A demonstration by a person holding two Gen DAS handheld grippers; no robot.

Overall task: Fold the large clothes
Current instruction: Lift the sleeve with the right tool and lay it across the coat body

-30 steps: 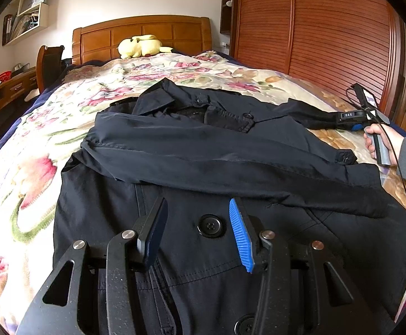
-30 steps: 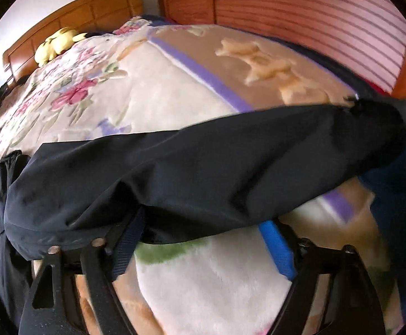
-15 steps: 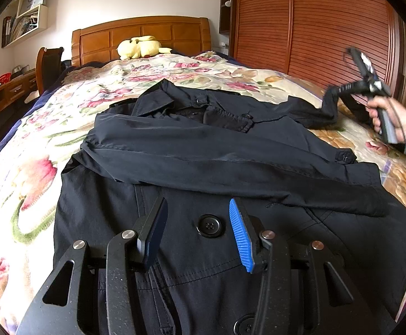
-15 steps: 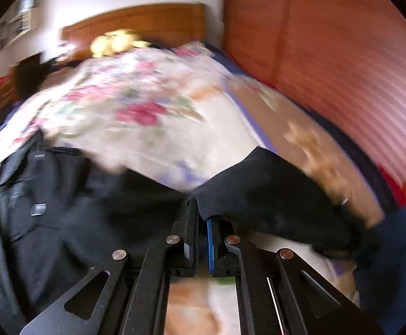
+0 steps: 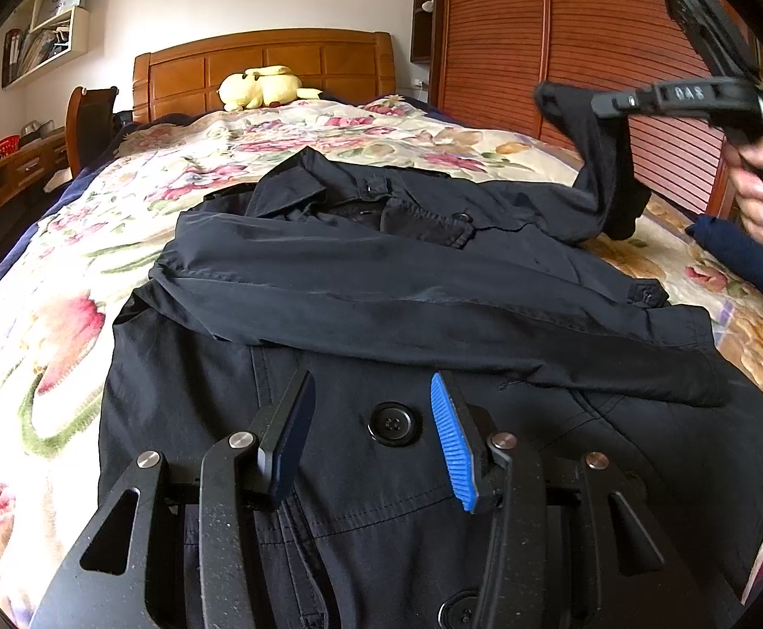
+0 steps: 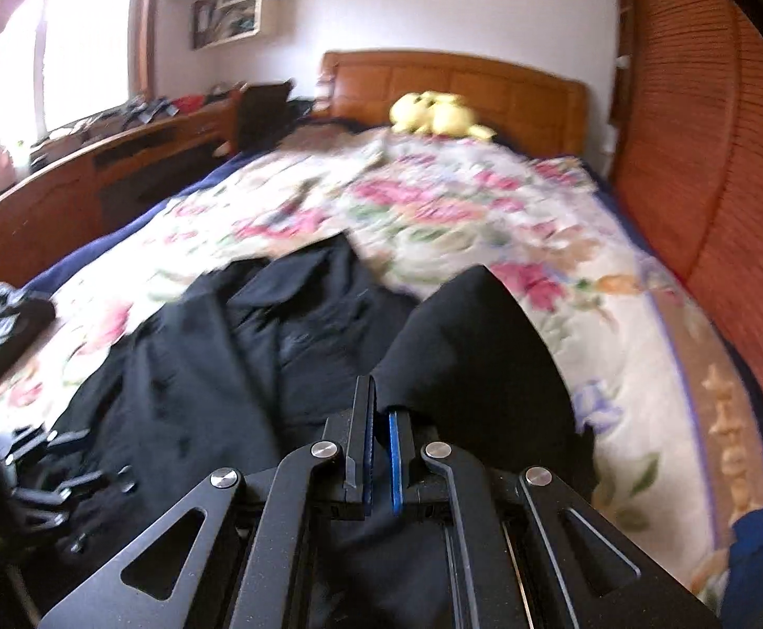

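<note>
Left view: right gripper [image 5: 599, 105] lifts sleeve [image 5: 604, 173]; right view: jaws pinching.

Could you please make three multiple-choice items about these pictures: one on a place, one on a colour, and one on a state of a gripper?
1. Where does the yellow plush toy lie?
A. On the coat
B. At the headboard end of the bed
C. On the wall shelf

2. What colour is the ribbed pad on the left gripper?
A. Blue
B. Red
C. Green

3. What is the state of the right gripper?
A. Open above the blanket
B. Shut on nothing
C. Shut on the coat sleeve

Answers:
1 B: the toy rests against the wooden headboard, far beyond the black coat.
2 A: the pad facing the camera is bright blue.
3 C: the jaws are closed with black fabric pinched between them, and the sleeve hangs lifted off the bed.
</note>
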